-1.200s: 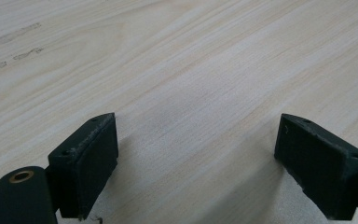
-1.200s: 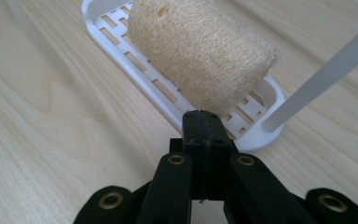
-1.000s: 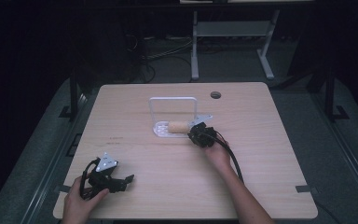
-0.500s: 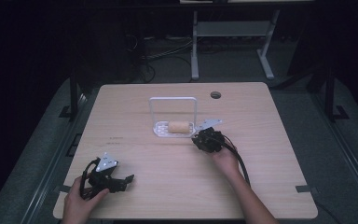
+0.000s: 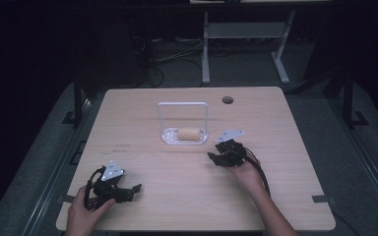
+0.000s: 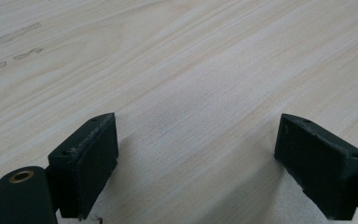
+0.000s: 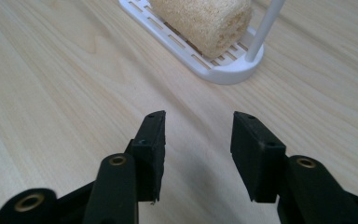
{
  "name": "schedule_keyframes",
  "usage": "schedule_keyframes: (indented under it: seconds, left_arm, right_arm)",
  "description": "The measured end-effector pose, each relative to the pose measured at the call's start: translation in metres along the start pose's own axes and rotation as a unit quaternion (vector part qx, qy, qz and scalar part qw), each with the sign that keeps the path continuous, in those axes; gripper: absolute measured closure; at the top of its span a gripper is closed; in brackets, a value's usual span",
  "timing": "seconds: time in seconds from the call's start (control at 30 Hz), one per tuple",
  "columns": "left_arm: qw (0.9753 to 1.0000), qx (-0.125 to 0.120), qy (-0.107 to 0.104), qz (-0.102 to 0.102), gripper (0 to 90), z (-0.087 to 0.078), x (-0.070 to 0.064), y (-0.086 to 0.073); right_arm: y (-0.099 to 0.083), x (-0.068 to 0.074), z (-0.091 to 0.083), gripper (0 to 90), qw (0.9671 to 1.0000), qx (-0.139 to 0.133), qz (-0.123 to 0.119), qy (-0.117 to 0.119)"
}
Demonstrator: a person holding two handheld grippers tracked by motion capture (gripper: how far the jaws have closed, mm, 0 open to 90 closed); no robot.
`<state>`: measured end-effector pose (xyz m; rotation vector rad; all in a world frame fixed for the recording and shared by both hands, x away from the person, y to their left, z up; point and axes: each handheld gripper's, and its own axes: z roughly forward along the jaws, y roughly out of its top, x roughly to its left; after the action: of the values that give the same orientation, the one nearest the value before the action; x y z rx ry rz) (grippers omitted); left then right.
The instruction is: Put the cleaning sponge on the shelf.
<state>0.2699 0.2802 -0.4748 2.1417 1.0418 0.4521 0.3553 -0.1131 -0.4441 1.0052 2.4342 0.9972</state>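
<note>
Right gripper (image 5: 215, 158) near rack (image 5: 185, 136) edge

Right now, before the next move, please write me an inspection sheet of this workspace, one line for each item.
Surface: wooden table, faint marks near the left side, round hole at the far edge.
Job's things: tan roll lying on the white rack.
Clutter: nothing seen.
Grippers: left gripper open, near the front-left corner; right gripper open, apart from the rack, holding nothing.
Cables: black cable trailing along the right forearm.
Surroundings: dark floor, metal stand legs behind the table.
</note>
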Motion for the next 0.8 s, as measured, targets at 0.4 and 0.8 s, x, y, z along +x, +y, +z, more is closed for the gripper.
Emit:
schedule_keyframes:
  seconds: [0.4,0.8]
  left_arm:
    - [1.0000,-0.002,0.000,0.000,12.9,0.000,0.000,0.000]
    - [1.0000,-0.002,0.001,0.000,12.9,0.000,0.000,0.000]
  right_arm:
    - [-0.019,0.001,-0.022,37.6,0.9998,-0.008,0.016,-0.006]
    - [-0.040,-0.001,-0.043,29.2,0.9993,-0.009,0.033,-0.017]
